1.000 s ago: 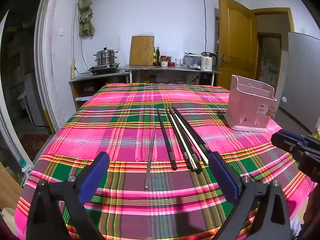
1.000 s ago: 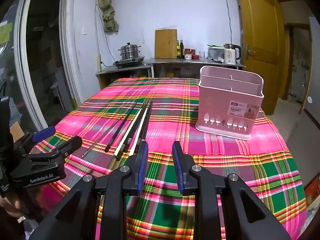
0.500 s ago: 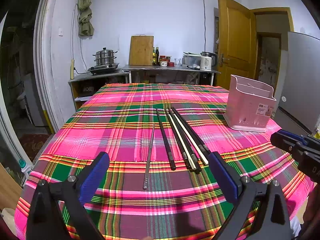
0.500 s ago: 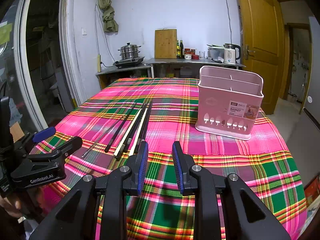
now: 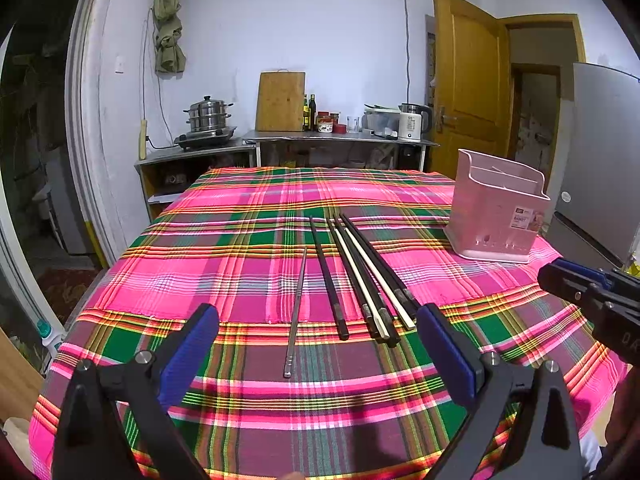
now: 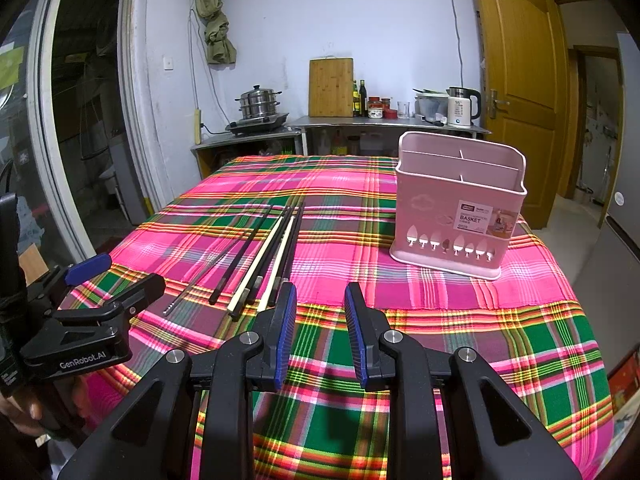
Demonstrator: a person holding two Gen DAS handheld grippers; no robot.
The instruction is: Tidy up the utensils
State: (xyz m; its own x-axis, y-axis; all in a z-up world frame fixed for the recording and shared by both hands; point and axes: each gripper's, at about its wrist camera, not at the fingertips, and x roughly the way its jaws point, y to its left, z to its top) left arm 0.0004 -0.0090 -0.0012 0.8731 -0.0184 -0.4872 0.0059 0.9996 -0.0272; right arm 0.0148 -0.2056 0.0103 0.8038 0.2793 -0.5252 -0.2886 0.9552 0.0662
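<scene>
Claws (image 5: 318, 344) empty; chopsticks (image 5: 360, 276) beside basket (image 5: 496, 216).

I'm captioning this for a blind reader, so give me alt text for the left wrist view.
The open left gripper hovers over loose chopsticks lying side by side on a plaid tablecloth. A pink utensil basket stands farther right.

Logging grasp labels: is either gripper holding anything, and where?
Nothing. The left gripper and right gripper are open and empty; the chopsticks lie on the table.
</scene>
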